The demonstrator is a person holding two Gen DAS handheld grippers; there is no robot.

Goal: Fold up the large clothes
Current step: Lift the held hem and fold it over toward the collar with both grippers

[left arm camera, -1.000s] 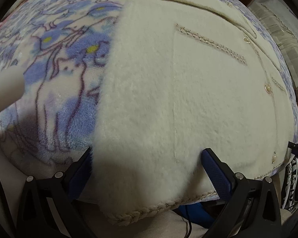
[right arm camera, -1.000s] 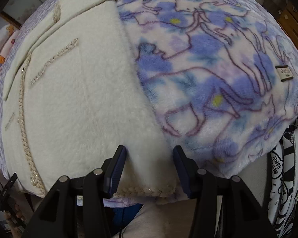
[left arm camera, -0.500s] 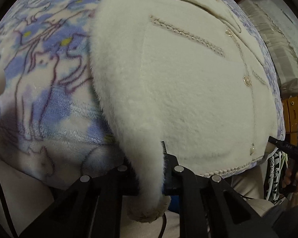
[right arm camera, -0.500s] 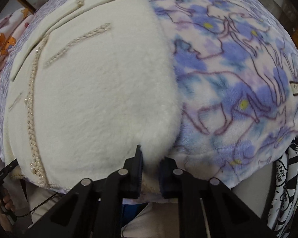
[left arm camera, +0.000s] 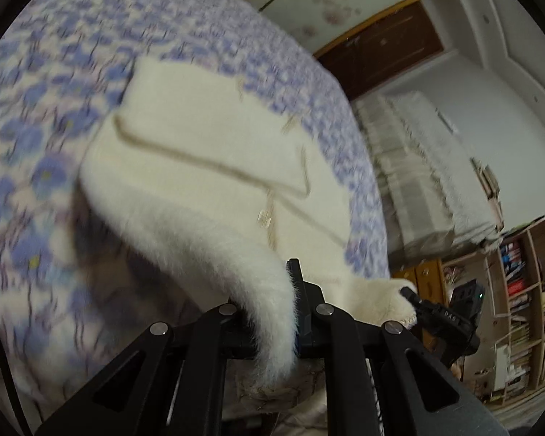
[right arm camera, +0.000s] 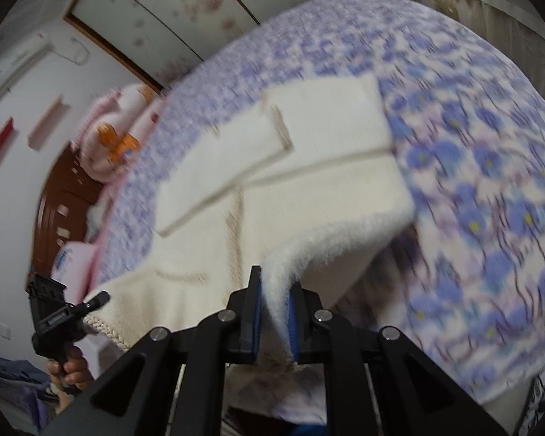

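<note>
Both tongs, the left gripper (left arm camera: 272, 312) and right gripper (right arm camera: 274, 312), pinch the hem corners at six o'clock of a thick, soft, seemingly weighty cream coat (left arm camera: 207, 152) lifting off the floral blanket (left arm camera: 36, 167).

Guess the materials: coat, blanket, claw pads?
Coat: cream fuzzy fabric, probably wool-like or faux fur; raised nap, braided trim. Blanket: plush fleece, it seems; soft pile, blue floral print. Pads: blue, look like textured rubber, on black, likely plastic arms.

Blue floral blanket (left arm camera: 36, 167) covers bed; bookshelf (left arm camera: 523, 290) at right; air conditioner (right arm camera: 14, 61) on wall; pink bedding (right arm camera: 109, 138).
</note>
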